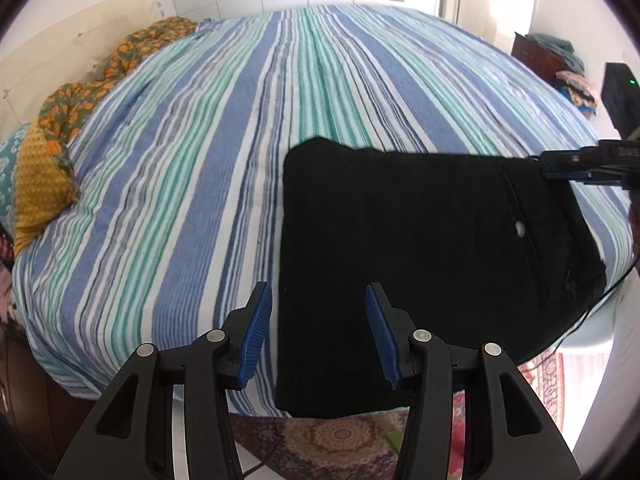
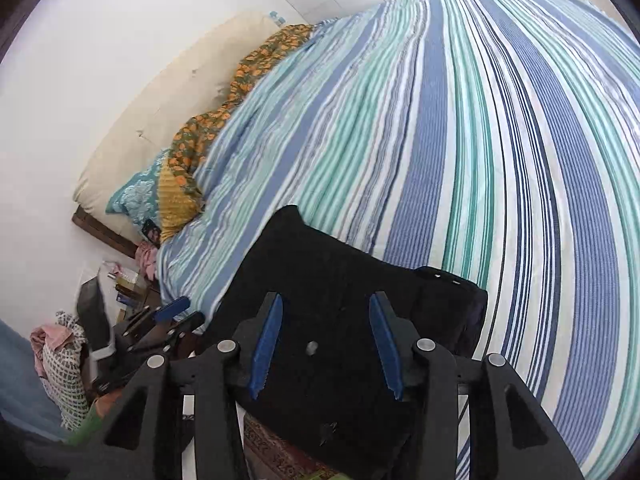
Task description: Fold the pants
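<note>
Pants (image 1: 420,264) folded on bed, seemingly below both gaping tongs, ungripped.

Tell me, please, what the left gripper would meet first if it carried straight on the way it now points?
Most likely the black pants on the striped bedspread. The left gripper, fingers apart and empty, aims down at their near left edge, so it could touch bedspread instead; depth is hard to judge.

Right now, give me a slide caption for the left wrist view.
Open left gripper hovers over folded black pants at the edge of the striped bed.
</note>
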### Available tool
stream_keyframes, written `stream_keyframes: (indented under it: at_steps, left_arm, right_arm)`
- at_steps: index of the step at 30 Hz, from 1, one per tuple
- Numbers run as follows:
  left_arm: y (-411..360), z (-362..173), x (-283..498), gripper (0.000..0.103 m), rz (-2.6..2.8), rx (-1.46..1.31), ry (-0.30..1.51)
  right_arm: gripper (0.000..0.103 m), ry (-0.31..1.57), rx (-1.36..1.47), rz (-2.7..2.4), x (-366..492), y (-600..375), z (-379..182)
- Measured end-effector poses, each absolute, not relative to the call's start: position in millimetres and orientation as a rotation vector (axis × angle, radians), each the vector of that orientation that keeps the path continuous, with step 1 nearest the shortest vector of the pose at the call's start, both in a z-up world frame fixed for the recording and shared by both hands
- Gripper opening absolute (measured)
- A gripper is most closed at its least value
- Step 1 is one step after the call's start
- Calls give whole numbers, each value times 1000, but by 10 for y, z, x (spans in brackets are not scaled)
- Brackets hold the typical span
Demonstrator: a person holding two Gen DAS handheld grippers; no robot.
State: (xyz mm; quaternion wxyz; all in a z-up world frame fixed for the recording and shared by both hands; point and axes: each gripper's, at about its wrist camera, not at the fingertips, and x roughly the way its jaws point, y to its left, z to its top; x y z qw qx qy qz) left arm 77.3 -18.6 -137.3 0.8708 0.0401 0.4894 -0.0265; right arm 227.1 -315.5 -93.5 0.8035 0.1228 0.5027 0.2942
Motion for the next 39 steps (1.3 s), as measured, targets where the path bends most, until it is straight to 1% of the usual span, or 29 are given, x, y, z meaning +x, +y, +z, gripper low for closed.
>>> stream_keyframes:
  at_steps: [1,3,4,7,11,15,17,20,21,23,24,25,26,27,28,29,30,33,35,37,39]
  left_arm:
    - [-218,-1458,768,51,-67,87,1054]
    - [-257,-1543,727,53,-66,107,1067]
    - [-269,-1549,705,53,-62,121,1063]
    - [-222,-1511,671,54,-64,93,1065]
    - [-136,-1406,619,54,-61,38,1055]
    - [-112,-1401,594,54,-68,17,1056]
    - [-127,-1513,605,54,-73,12,1084]
    - [-161,-1608,589,56,-61,42,1100]
    - [-160,-1602,582,57,-64,46,1103]
    - [-119,-1533,571,58,-76,37,1099]
    - [-73,-1491,581,63,-79,22,1094]
    - [-9,-1448,601,65,-74,2,1086]
    - [67,-1411,632,70,-66,-25,1075]
    - [163,-1385,681,73,-62,-62,1069]
    - [255,-1374,742,73,-58,-105,1071]
    - [350,-1385,809,74,-64,-155,1080]
    - [429,-1423,884,76,-92,-208,1097]
    - [557,-1646,1124,76,-179,-321,1196]
    - [556,-1813,1234,76,-235,-345,1269]
    - [521,-1940,1304,79,-295,-376,1315]
    - [452,-2032,1359,82,-342,-391,1336]
  right_arm:
    - [46,1118,249,575,2355,-3161,-1132]
    - [36,1187,265,512,2456,-3223,-1507]
    - [29,1180,275,501,2454,-3250,-1578]
    - [29,1141,303,509,2362,-3302,-1461]
    - [30,1057,183,535,2004,-3332,-1063]
    - [30,954,84,661,1414,-3226,-743]
    - [30,956,49,689,1185,-3183,-791]
    - [30,1081,-39,616,1037,-3102,-1203]
    - [30,1110,-37,599,1008,-3119,-1326]
    - [30,1122,38,600,974,-3211,-1381]
    - [30,1117,79,605,975,-3271,-1338]
    - [32,1108,124,610,988,-3341,-1281]
    - [45,1094,170,607,1015,-3415,-1227]
    - [54,1078,219,596,1048,-3514,-1170]
    - [69,1061,270,579,1097,-3629,-1135]
    - [71,1049,319,562,1154,-3734,-1131]
    - [71,1055,363,559,1241,-3824,-1157]
    - [71,1148,466,598,1523,-3929,-1418]
    - [71,1216,535,600,1679,-3960,-1659]
    - [71,1274,588,612,1780,-3947,-1865]
    - [71,1293,619,632,1844,-3902,-1948]
